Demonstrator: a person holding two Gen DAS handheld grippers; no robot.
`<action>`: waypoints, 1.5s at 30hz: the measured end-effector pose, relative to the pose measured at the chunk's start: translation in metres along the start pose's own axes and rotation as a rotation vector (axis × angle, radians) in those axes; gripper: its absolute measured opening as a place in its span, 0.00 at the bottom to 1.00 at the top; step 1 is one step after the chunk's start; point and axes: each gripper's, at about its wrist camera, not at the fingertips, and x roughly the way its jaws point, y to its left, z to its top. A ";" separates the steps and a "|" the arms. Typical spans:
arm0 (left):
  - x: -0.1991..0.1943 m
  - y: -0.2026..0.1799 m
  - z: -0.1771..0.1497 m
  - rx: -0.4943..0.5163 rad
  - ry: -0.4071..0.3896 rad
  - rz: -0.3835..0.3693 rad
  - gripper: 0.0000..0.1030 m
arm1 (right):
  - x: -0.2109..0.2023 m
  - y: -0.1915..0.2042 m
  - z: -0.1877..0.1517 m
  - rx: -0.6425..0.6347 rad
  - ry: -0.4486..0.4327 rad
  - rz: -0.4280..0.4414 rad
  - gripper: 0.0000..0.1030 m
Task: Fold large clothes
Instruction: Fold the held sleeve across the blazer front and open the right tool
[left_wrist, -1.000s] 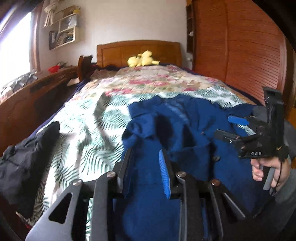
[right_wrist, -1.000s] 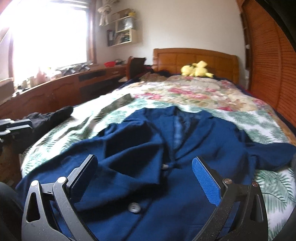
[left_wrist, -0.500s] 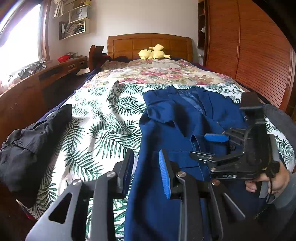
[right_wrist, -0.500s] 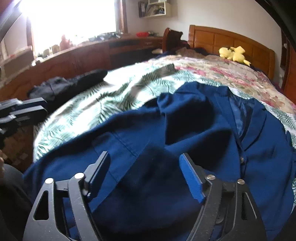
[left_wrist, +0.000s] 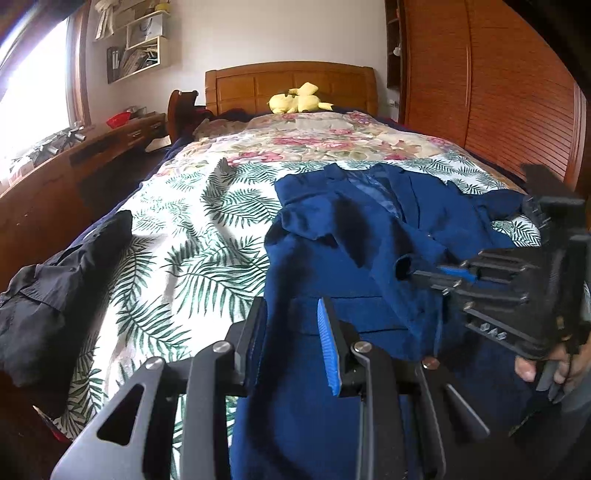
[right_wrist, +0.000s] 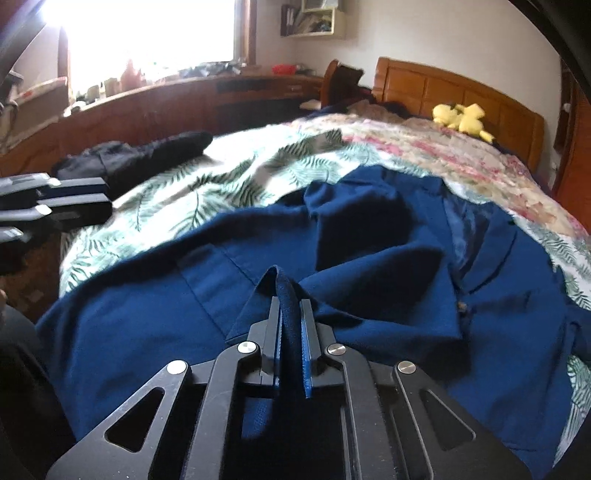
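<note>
A dark blue jacket (left_wrist: 351, 236) lies spread on the palm-leaf bedspread (left_wrist: 184, 240), collar toward the headboard. At its near left edge my left gripper (left_wrist: 291, 332) is shut on the jacket, with fabric running down between the fingers. The right gripper (right_wrist: 291, 314) is closing tight on a raised fold of the jacket (right_wrist: 147, 314), and both pads press on the cloth. Seen from the left wrist, the right gripper (left_wrist: 424, 275) sits over the jacket's right front, held by a hand (left_wrist: 532, 369). The left gripper (right_wrist: 107, 195) shows at the right wrist view's left edge.
A black garment (left_wrist: 55, 277) lies bunched at the bed's left edge. A yellow plush toy (left_wrist: 295, 101) rests against the wooden headboard (left_wrist: 288, 81). A long wooden desk (left_wrist: 74, 166) runs along the left, and a louvred wardrobe (left_wrist: 498, 92) stands on the right.
The right gripper came down onto the jacket and went from wide open to shut on a fold. The left gripper kept its hold and barely moved.
</note>
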 end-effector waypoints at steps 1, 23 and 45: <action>0.000 -0.002 0.000 0.002 -0.002 -0.002 0.26 | -0.007 -0.001 0.001 0.004 -0.016 -0.002 0.05; 0.012 -0.038 0.002 0.045 0.010 -0.046 0.26 | -0.090 -0.040 -0.004 0.094 -0.164 -0.046 0.05; 0.012 -0.059 0.005 0.050 -0.007 -0.101 0.26 | -0.154 -0.109 -0.066 0.272 -0.189 -0.215 0.04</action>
